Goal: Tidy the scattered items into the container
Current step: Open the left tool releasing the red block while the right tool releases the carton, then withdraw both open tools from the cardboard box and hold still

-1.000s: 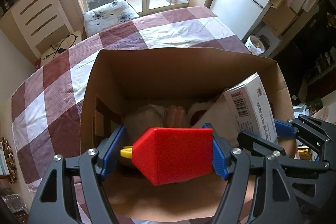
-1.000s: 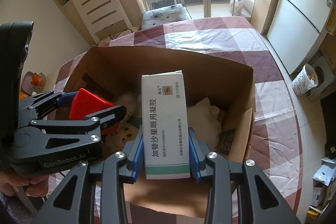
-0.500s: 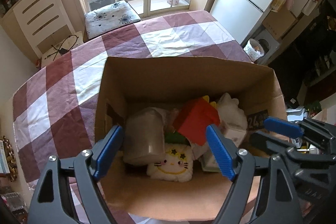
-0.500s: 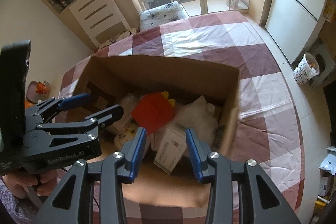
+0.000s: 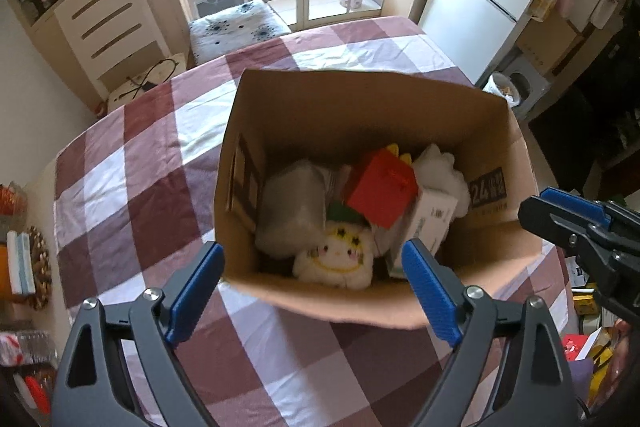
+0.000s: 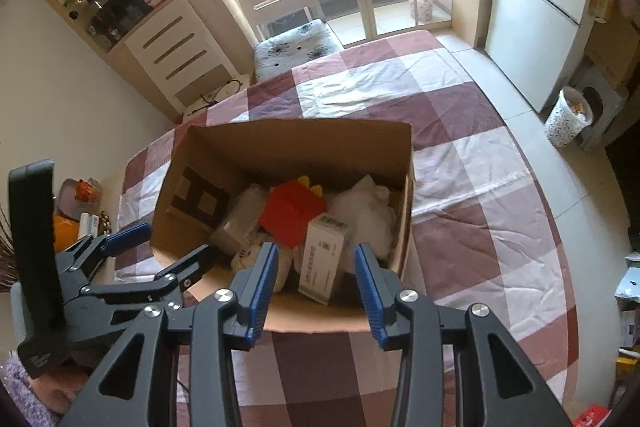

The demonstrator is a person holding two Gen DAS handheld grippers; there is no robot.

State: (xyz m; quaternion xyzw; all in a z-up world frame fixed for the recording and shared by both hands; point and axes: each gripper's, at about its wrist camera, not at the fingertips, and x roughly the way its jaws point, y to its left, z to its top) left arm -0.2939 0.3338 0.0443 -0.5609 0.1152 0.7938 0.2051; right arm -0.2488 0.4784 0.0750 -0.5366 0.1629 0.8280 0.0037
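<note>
The cardboard box (image 5: 360, 115) stands open on the checked table (image 5: 132, 195), ahead of and below both pairs of jaws. Inside it, a red carton (image 5: 382, 193) lies tilted on top of the heap, straight ahead of the left gripper (image 5: 312, 287). A white medicine box (image 6: 324, 253) leans beside the carton, just beyond the gap of the right gripper (image 6: 316, 279). A white plush toy (image 5: 336, 259) with a printed face sits against the near wall, between the left jaws as that camera sees it, with a clear plastic tub (image 5: 292, 215) beside it toward the left jaw. The left jaws have just been opening and now stand wide, with nothing between them. The right jaws are parted a moderate way and also hold nothing. Each gripper hangs above the box's near rim, apart from the contents.
</note>
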